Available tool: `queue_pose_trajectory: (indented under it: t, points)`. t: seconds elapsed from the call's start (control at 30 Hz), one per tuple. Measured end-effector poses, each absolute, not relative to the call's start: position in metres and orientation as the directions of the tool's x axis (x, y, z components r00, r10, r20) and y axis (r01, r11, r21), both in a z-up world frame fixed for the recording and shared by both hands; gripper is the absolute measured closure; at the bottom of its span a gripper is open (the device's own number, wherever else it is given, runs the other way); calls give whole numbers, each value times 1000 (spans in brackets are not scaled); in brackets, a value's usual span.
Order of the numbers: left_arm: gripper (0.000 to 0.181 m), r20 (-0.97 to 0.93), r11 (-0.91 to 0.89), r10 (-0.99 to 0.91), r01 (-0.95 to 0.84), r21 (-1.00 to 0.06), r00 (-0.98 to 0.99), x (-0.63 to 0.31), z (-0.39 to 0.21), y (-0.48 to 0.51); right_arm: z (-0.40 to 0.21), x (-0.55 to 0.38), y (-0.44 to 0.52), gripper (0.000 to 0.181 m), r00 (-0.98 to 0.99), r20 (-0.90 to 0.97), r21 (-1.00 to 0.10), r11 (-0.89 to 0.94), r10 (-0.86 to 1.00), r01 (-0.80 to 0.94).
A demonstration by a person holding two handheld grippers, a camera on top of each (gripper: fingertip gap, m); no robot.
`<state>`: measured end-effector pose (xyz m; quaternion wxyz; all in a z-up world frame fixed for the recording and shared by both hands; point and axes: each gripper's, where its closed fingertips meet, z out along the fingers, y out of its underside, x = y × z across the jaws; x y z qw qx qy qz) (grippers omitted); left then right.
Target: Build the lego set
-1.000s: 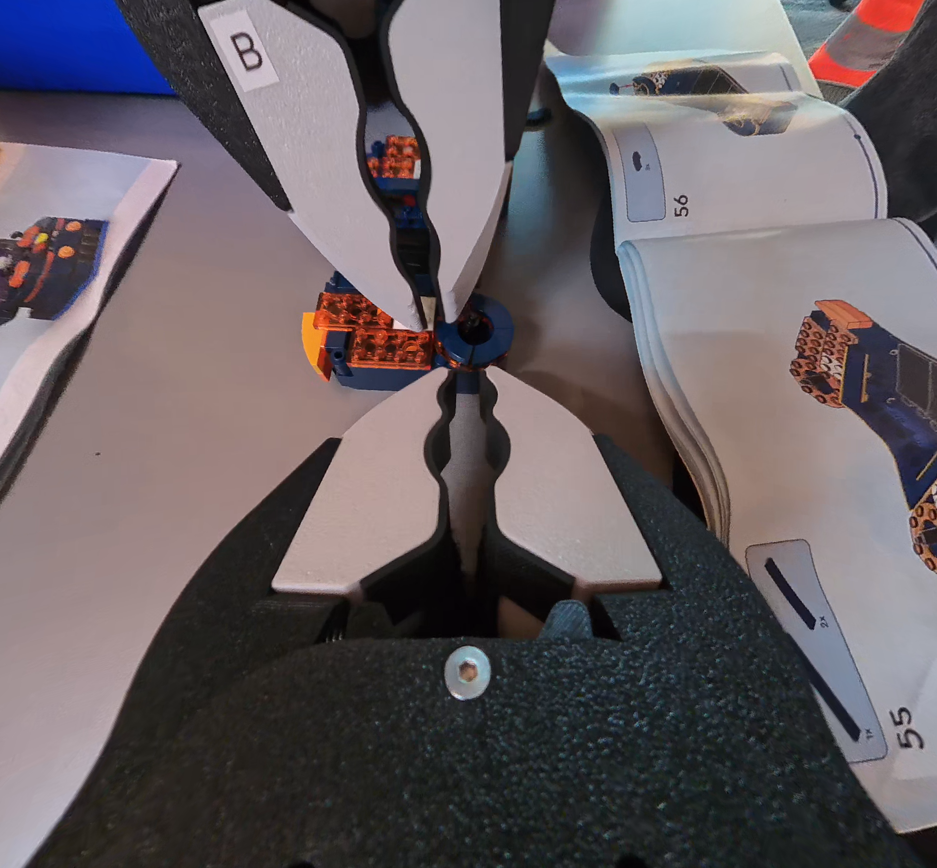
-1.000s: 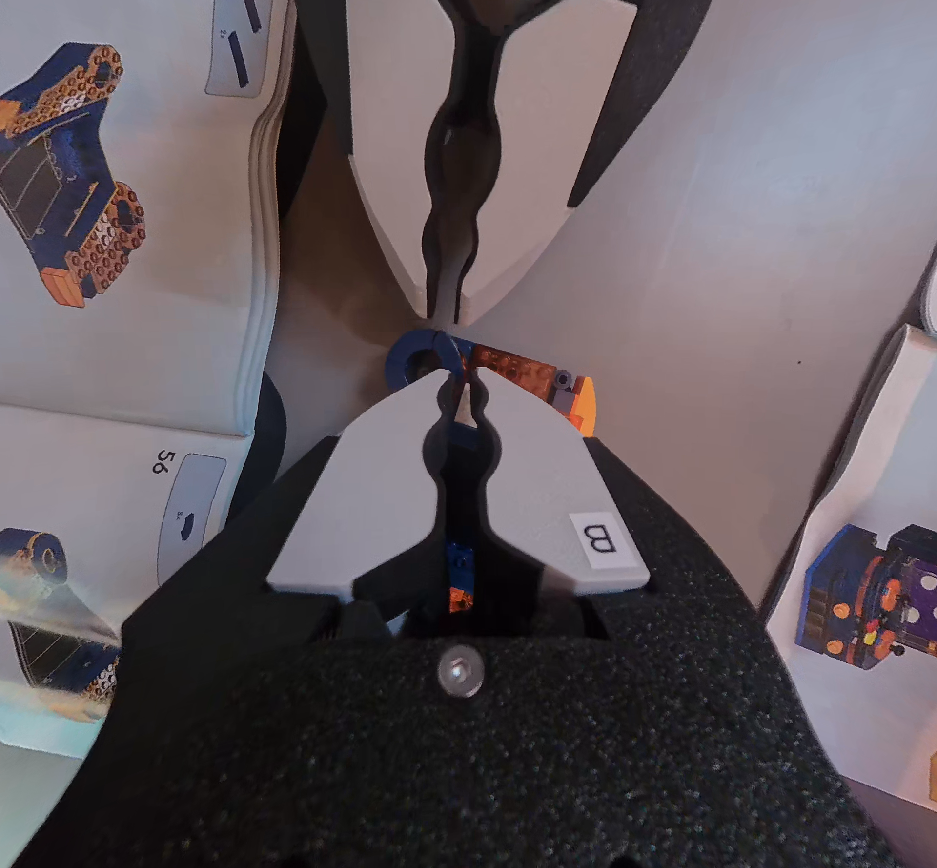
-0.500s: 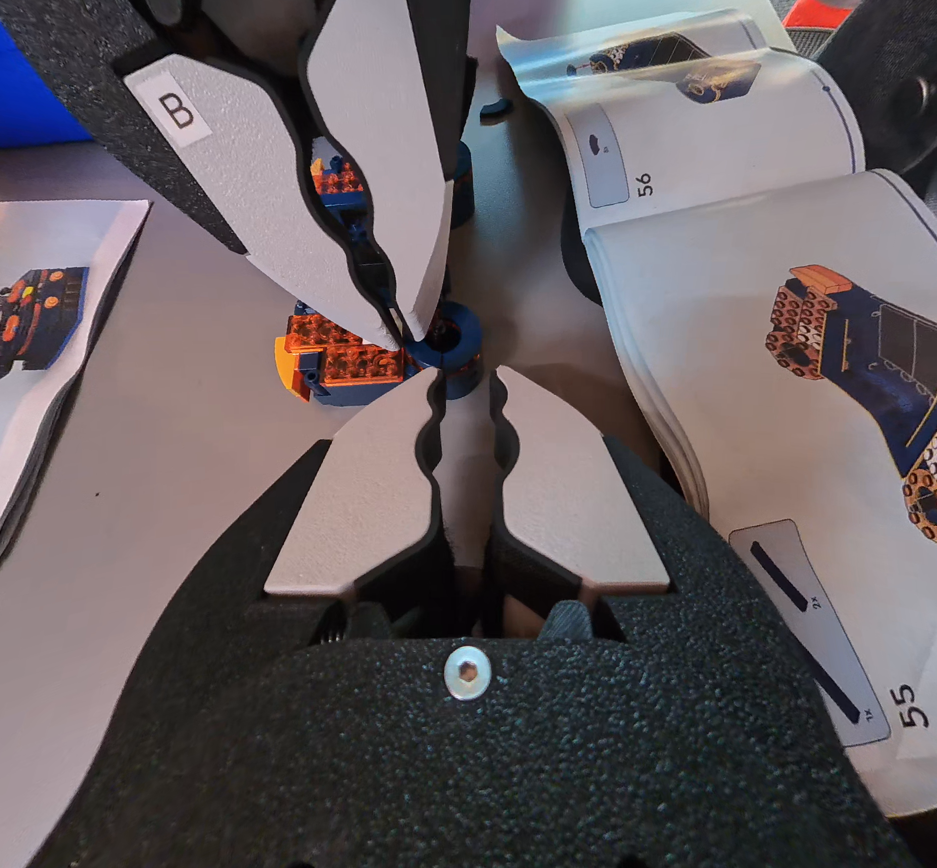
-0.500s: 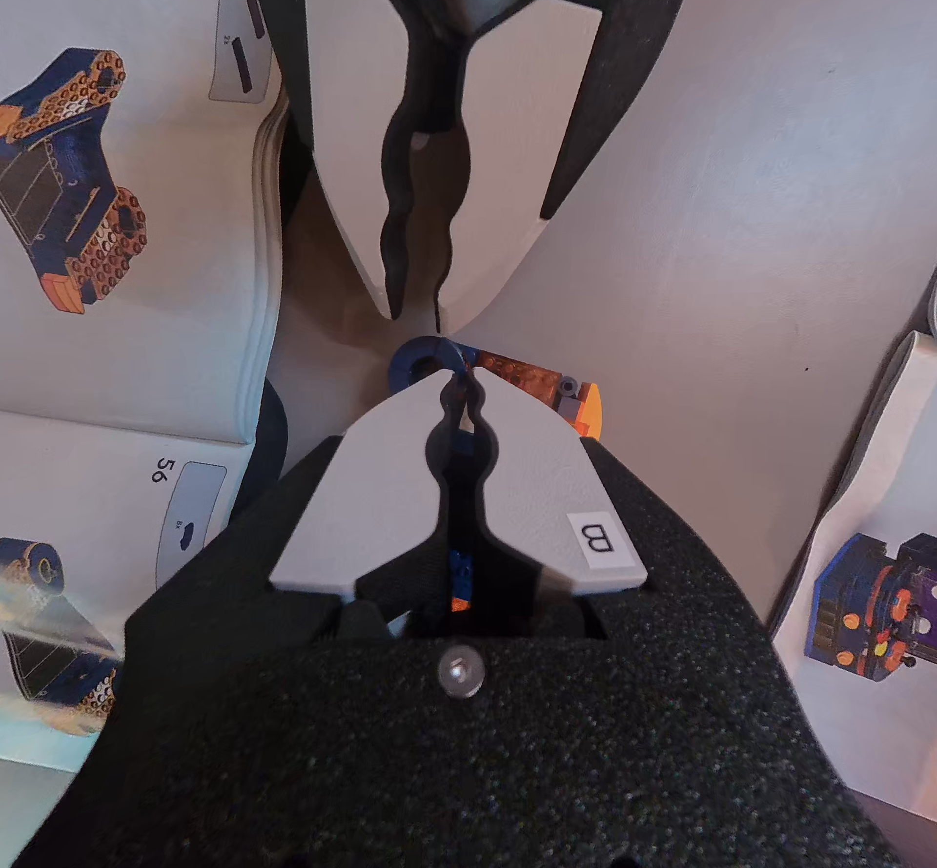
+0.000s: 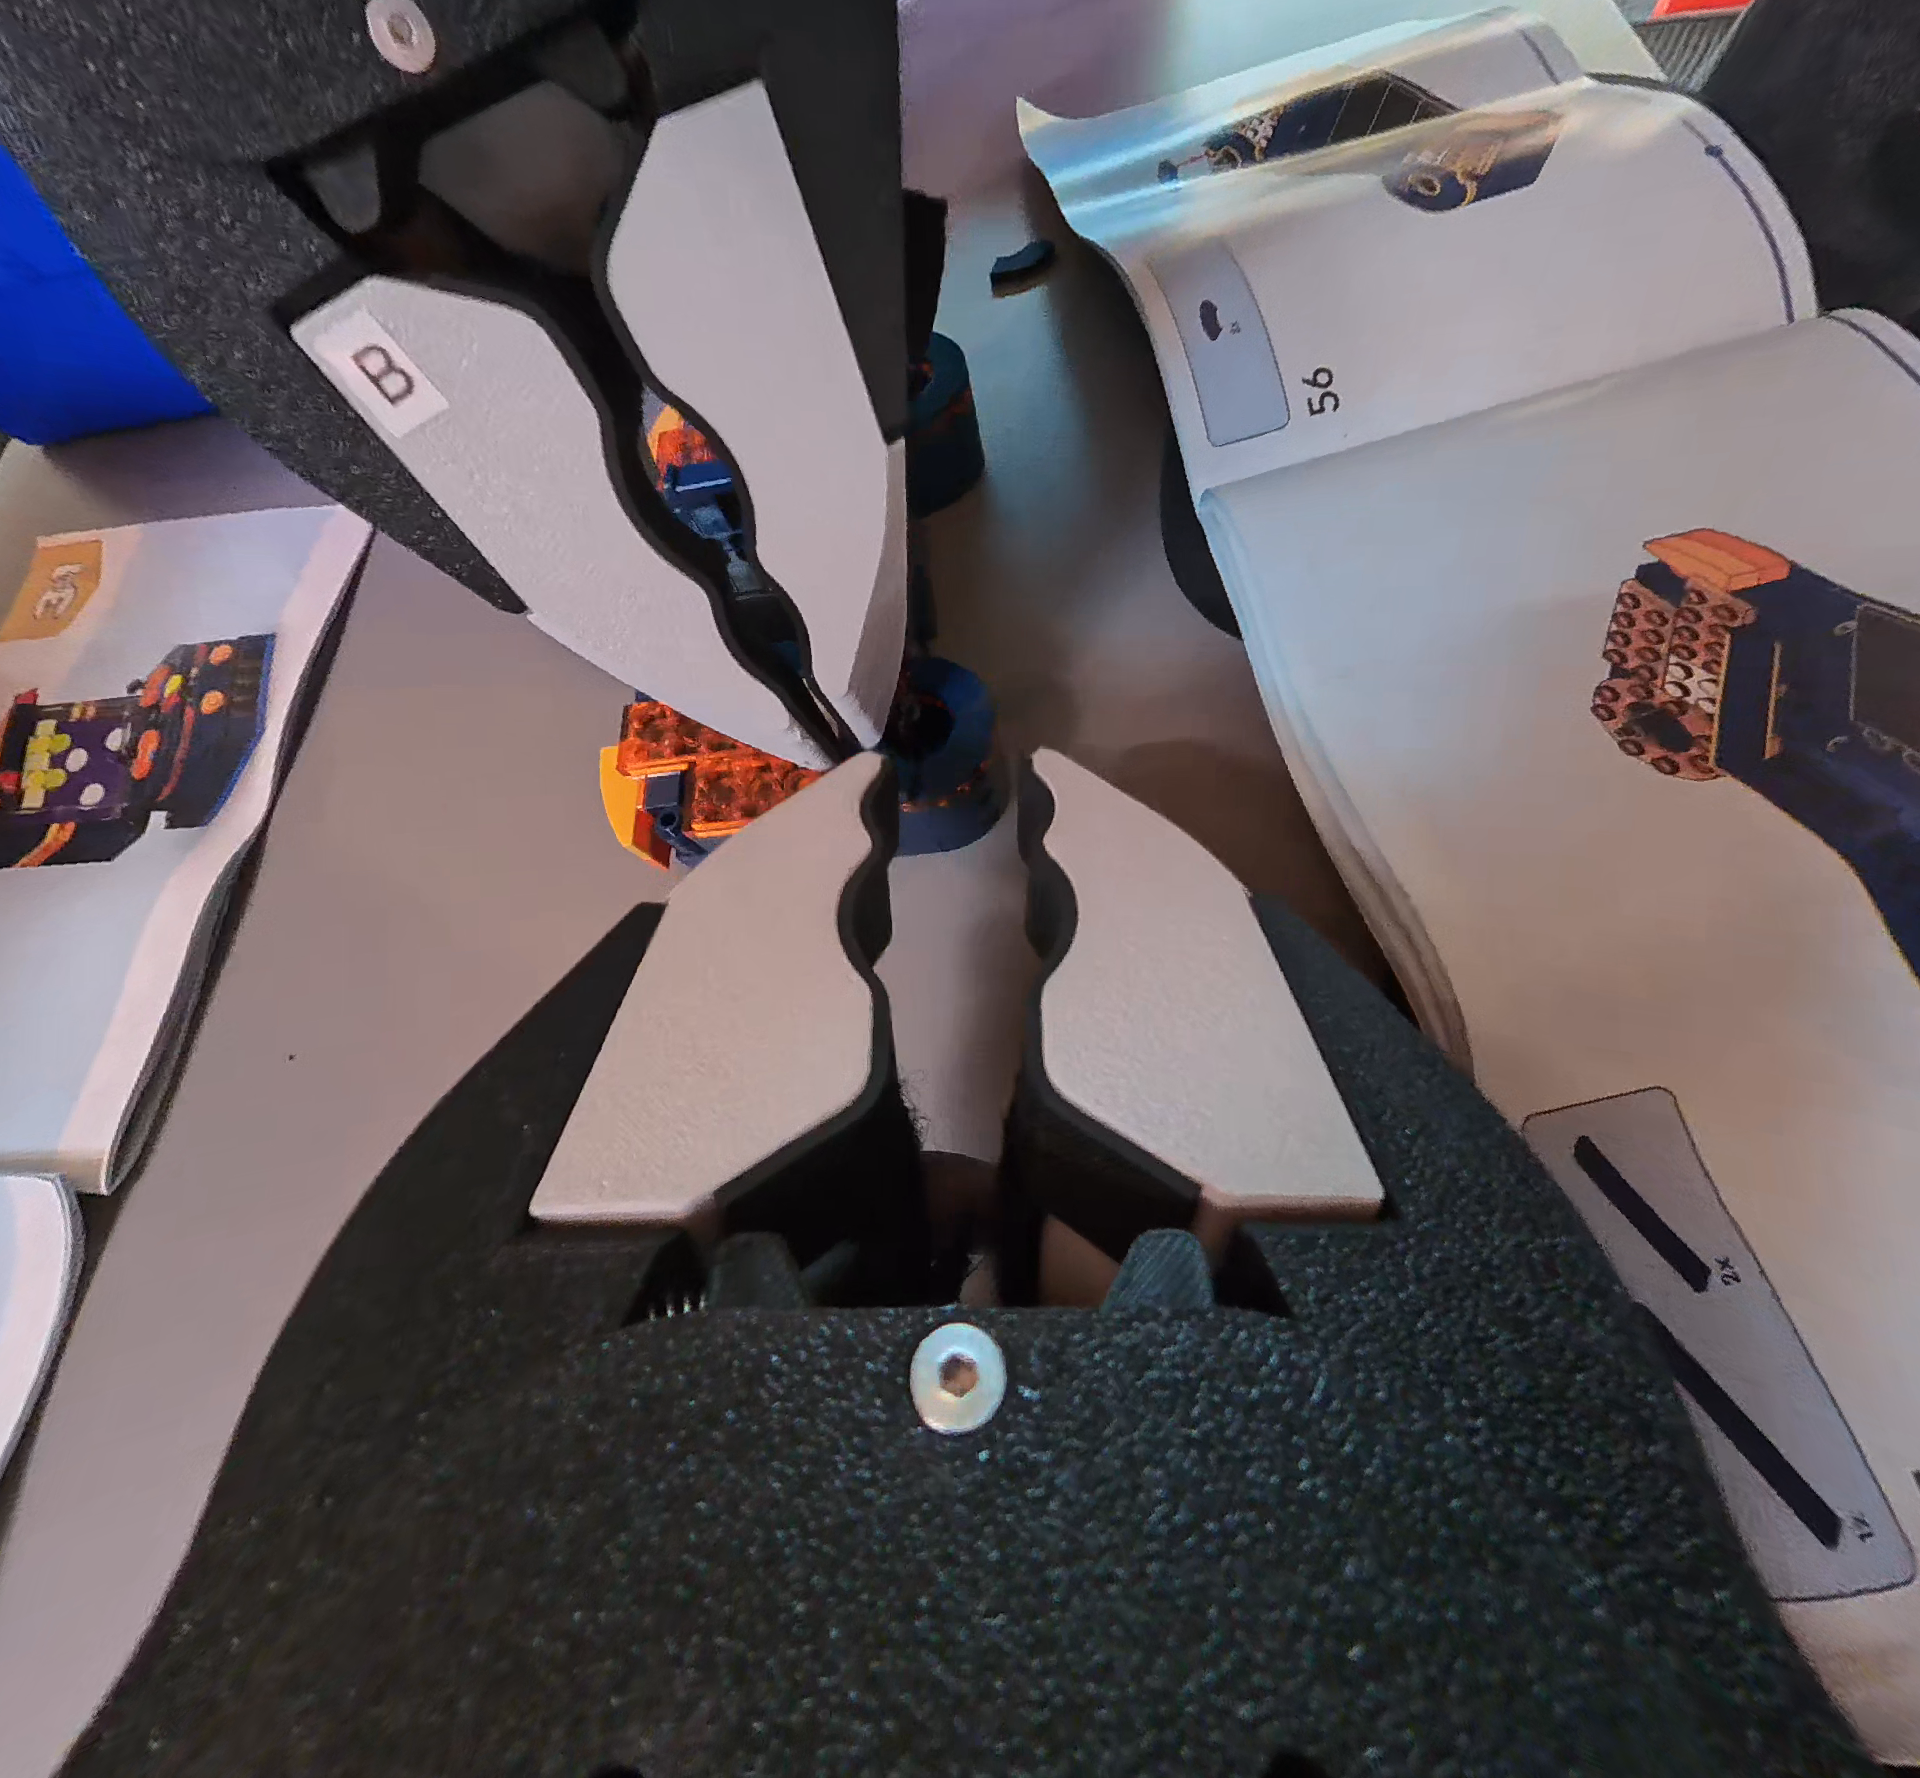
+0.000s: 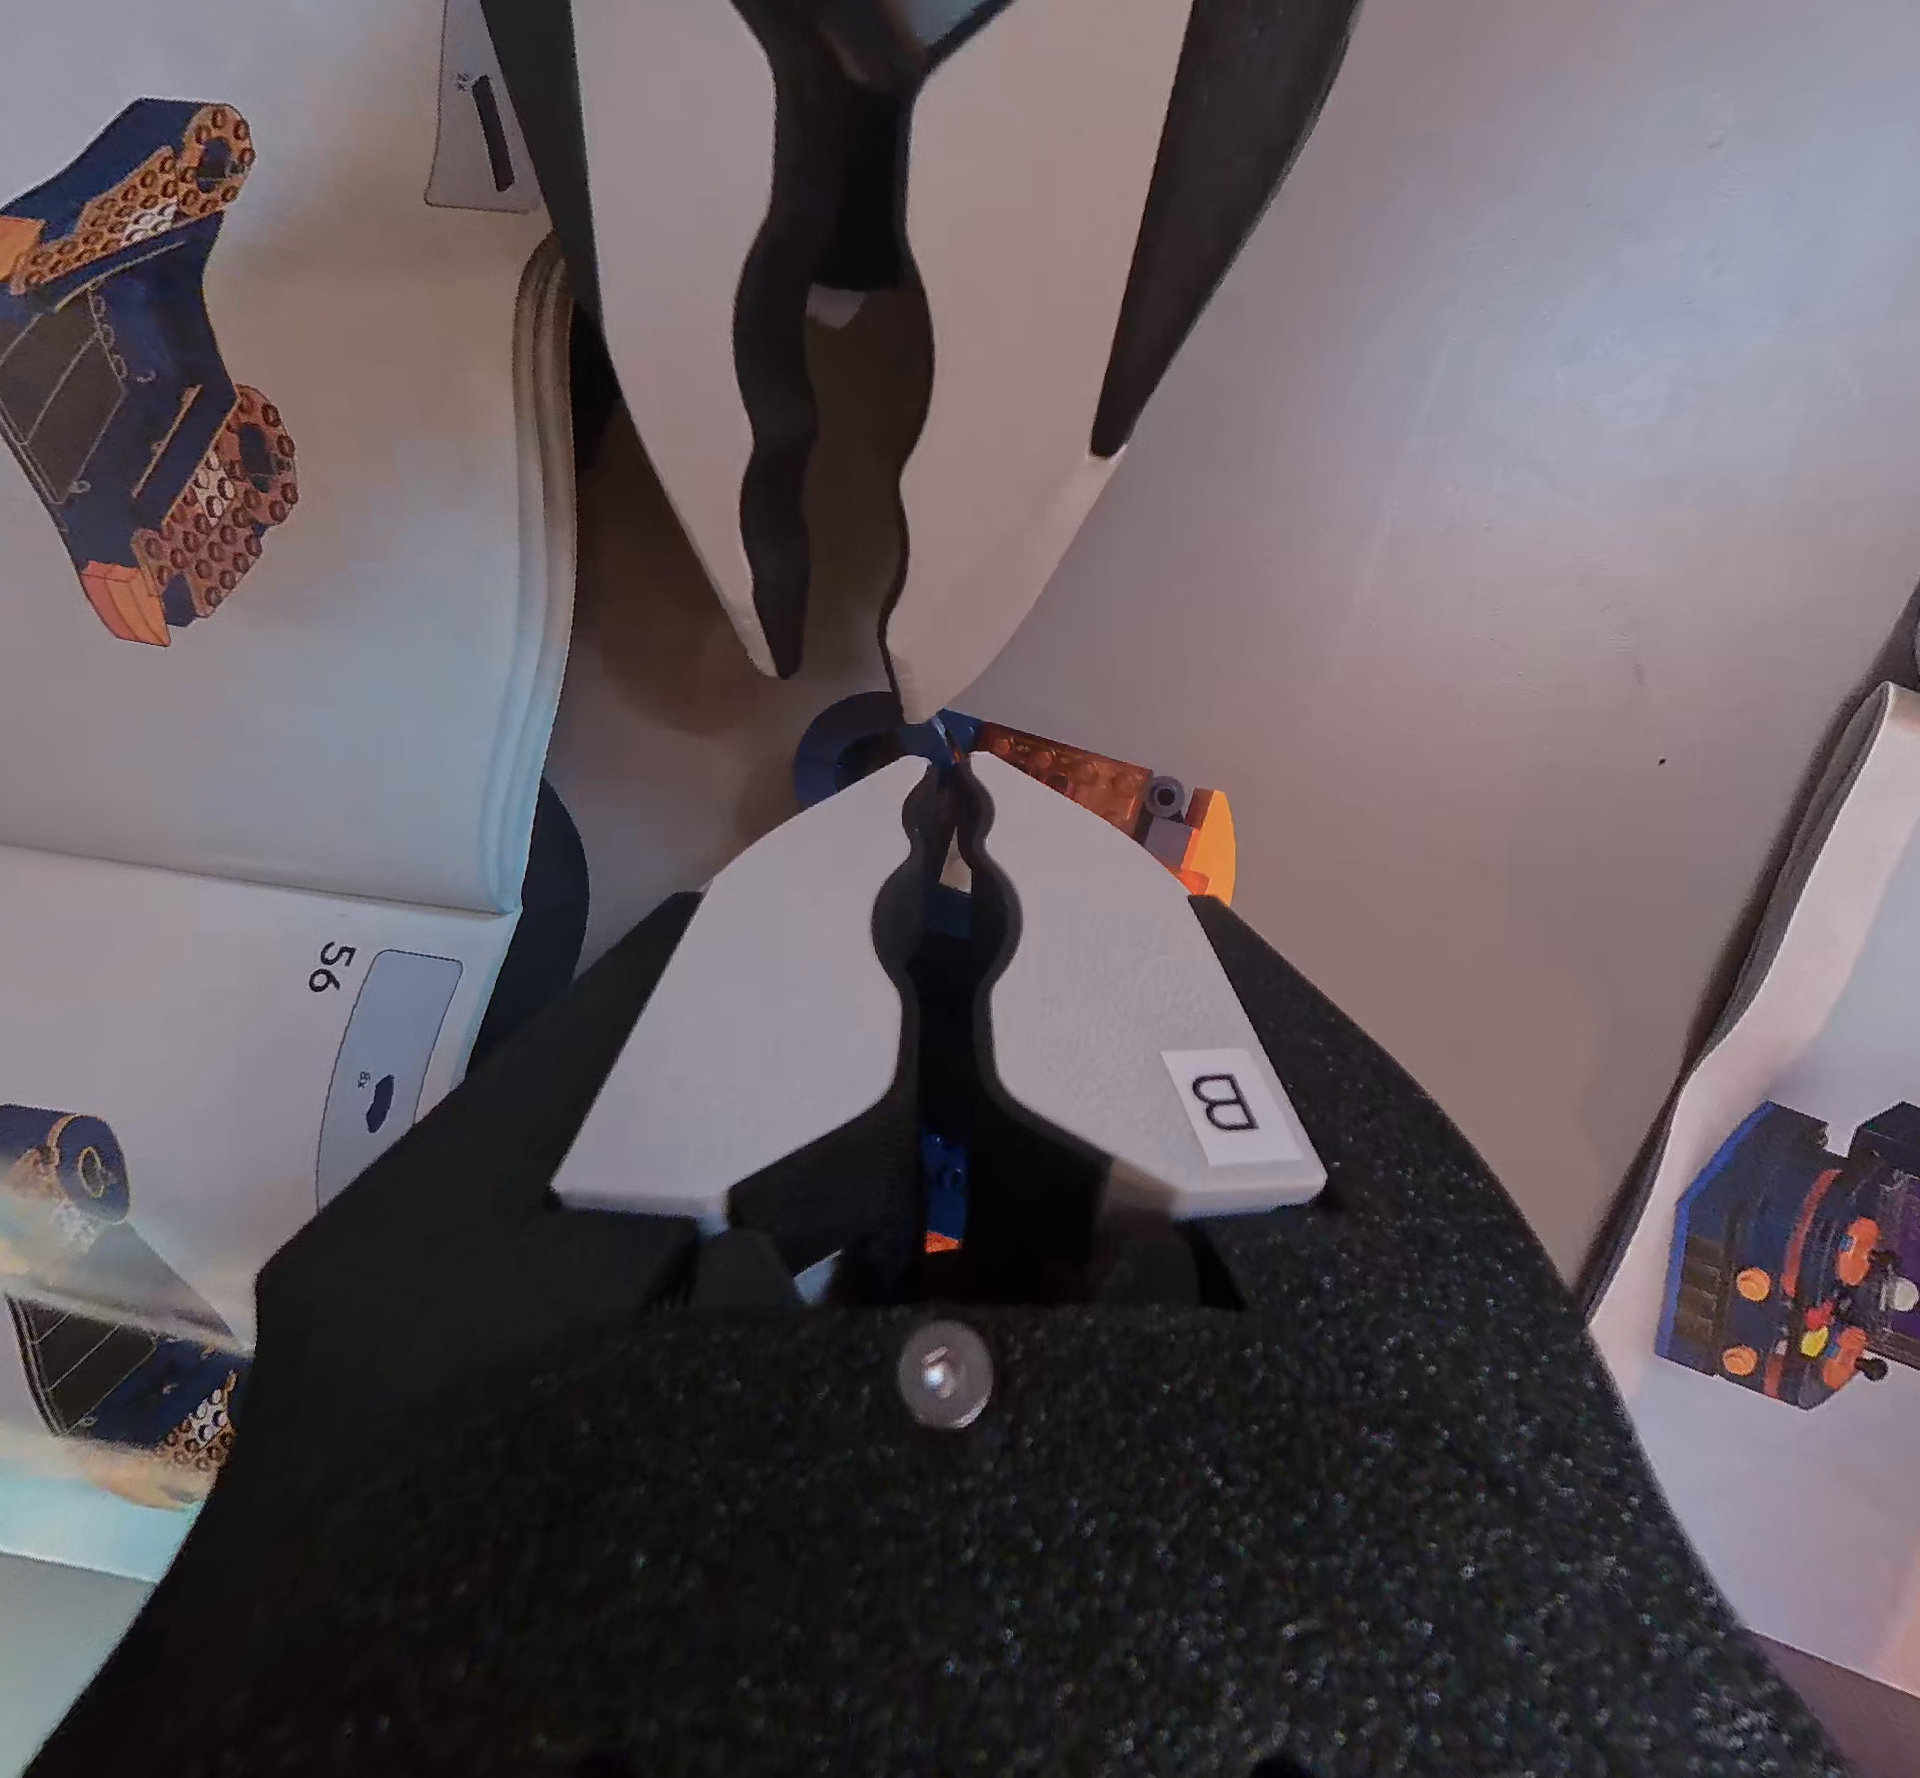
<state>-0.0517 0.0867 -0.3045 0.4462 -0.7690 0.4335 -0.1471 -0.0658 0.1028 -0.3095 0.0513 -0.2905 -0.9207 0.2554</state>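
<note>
Left gripper (image 5: 951, 772) fingers have spread; right gripper (image 6: 951, 772) fingers pinch the lego model (image 5: 707, 783)

Your views are softly lit, glare whitening the open white instruction booklet (image 5: 1507, 648) at its far curled page, shadow under its spine, wide-angle bending at edges, near gripper bodies blurred.

grey table (image 5: 436, 793), open booklets (image 5: 1558, 793), lego build (image 5: 707, 783)
</note>
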Motion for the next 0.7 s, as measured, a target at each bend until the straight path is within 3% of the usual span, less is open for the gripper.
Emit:
queue_pose_trajectory:
  t: [0.7]
  points:
    - [175,-73,-320,-760,-470,-822,645,-53,-307,91,-310,-67,101,180,-747,-45,-518,624,663,585]
